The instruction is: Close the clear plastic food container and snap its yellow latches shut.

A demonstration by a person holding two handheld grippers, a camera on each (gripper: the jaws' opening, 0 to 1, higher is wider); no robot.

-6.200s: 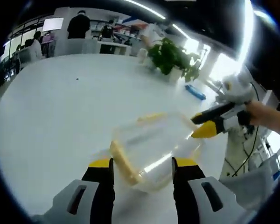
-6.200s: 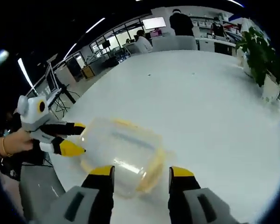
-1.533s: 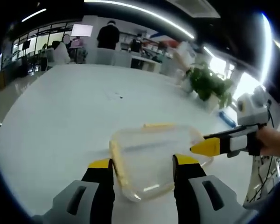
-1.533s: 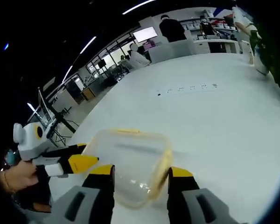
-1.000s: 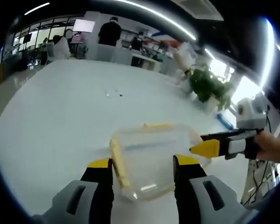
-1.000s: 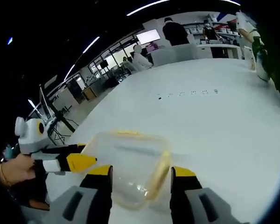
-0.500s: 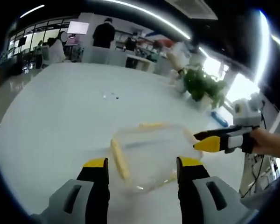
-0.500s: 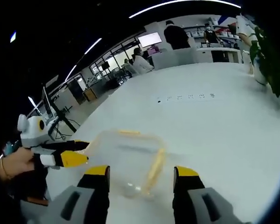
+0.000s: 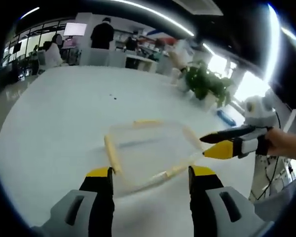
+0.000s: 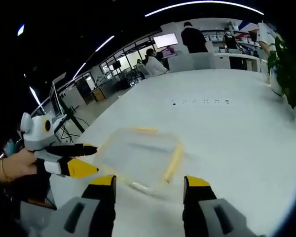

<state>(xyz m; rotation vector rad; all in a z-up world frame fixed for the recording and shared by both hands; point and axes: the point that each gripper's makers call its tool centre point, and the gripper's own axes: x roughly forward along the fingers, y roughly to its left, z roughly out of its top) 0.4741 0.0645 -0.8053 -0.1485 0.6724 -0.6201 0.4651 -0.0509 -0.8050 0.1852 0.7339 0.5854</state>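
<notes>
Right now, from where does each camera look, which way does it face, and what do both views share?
Left gripper view: rides on the left gripper, looking along its fingers at the clear container; the right gripper and a hand show at right.
Right gripper view: rides on the right gripper, facing the container; the left gripper and its hand show at left.
Shared: the container, white table, plant.

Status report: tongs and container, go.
Both tongs open, left and right, holding nothing. Clear food container on the white table, lid on, yellow latches at its edges; whether snapped shut, can't tell. Nothing in the way.
</notes>
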